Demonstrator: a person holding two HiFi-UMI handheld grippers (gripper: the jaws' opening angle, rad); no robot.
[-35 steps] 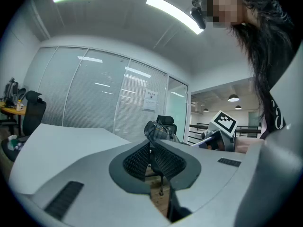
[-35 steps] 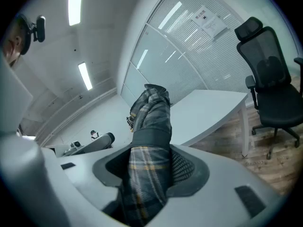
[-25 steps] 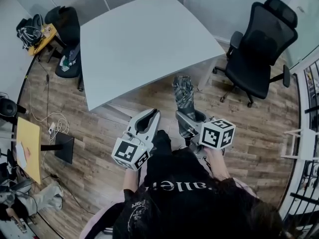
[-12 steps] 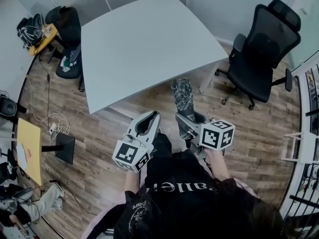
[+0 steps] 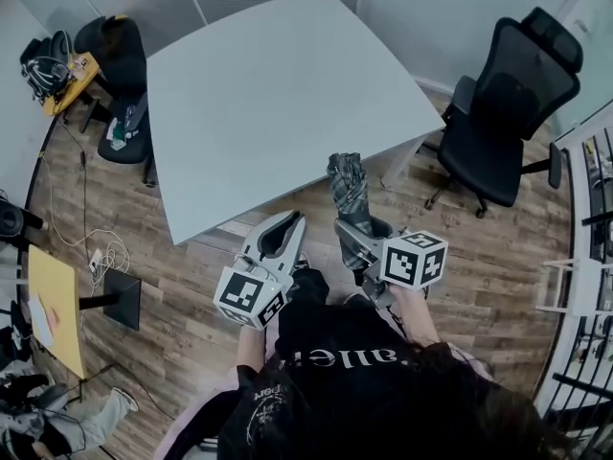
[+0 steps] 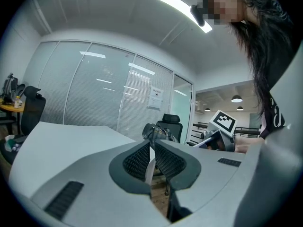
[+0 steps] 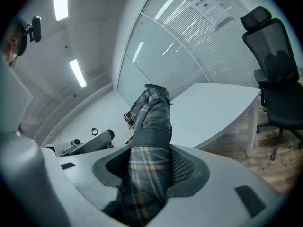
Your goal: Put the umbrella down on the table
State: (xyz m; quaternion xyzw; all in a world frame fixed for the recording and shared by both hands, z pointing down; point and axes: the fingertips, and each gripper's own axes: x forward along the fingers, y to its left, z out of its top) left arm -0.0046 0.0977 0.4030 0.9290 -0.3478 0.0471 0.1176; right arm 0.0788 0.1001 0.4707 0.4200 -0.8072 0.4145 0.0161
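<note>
A folded grey plaid umbrella (image 5: 349, 192) sticks forward out of my right gripper (image 5: 357, 230), whose jaws are shut on its lower part. In the right gripper view the umbrella (image 7: 150, 122) fills the gap between the pads, a dark strap wrapped around it. Its far end points at the near edge of the pale grey table (image 5: 278, 94), which is bare. My left gripper (image 5: 290, 222) is level beside it to the left, its jaws shut with nothing between them (image 6: 152, 148). From the left gripper view the umbrella (image 6: 154, 132) shows just past the jaw tips.
A black office chair (image 5: 503, 113) stands right of the table and another dark chair (image 5: 115, 51) at its far left. A yellow board (image 5: 53, 290) and loose cables (image 5: 96, 252) lie on the wooden floor to the left. A white rack (image 5: 575, 281) is at the right.
Both grippers have moved forward towards the table together, the umbrella still in the right one. The table's near edge now lies closer to the umbrella's far end.
</note>
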